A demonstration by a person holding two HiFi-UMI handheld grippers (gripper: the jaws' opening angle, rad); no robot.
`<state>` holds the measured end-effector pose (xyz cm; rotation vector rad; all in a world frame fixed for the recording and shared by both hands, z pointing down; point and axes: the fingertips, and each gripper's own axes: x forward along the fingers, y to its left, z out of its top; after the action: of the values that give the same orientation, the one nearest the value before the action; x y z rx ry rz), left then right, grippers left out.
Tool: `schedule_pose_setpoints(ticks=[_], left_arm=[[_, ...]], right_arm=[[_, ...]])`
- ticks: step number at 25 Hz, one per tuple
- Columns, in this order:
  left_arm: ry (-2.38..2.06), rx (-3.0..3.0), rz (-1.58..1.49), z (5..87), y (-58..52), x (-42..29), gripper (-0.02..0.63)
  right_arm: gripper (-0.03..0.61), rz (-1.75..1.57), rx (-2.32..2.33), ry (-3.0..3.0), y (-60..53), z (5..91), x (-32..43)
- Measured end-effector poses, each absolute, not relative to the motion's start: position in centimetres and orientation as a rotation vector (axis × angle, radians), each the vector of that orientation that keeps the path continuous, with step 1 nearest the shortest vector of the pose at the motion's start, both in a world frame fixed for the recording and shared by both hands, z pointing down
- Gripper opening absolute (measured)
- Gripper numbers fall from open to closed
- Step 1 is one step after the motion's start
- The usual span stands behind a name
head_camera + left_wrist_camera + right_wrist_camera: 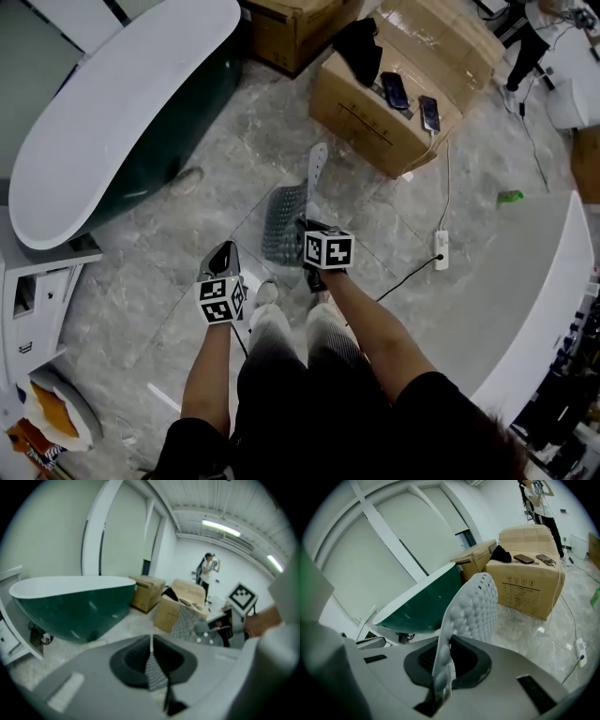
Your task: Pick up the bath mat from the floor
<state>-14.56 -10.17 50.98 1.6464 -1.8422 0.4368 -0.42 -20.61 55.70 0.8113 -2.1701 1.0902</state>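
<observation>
The grey, bumpy bath mat (284,223) is off the floor, held up between both grippers, with a pale end (317,169) pointing away from me. My right gripper (312,246) is shut on the mat's edge. In the right gripper view the mat (474,605) rises from the closed jaws (443,667) and curls over. My left gripper (223,262) is lower left. Its jaws (154,667) are shut on a small dotted corner of the mat (155,676). The left gripper view also shows the mat (186,622) hanging by the right gripper (220,627).
A green and white bathtub (122,112) stands at the left. Cardboard boxes (375,112) with two phones (395,91) sit ahead. A power strip (440,249) and cable lie right, by a curved white platform (553,309). A white cabinet (28,309) is near left. A person (206,573) stands far back.
</observation>
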Motion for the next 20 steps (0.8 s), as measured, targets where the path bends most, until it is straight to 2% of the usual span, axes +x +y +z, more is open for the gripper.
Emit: schedule_pose_setpoints(ticks=[20], left_arm=[[-1.876, 1.781, 0.254, 37.5, -10.2, -13.2, 0.018]], right_arm=[[0.009, 1.136, 0.604, -2.508, -19.1, 36.6, 0.1]])
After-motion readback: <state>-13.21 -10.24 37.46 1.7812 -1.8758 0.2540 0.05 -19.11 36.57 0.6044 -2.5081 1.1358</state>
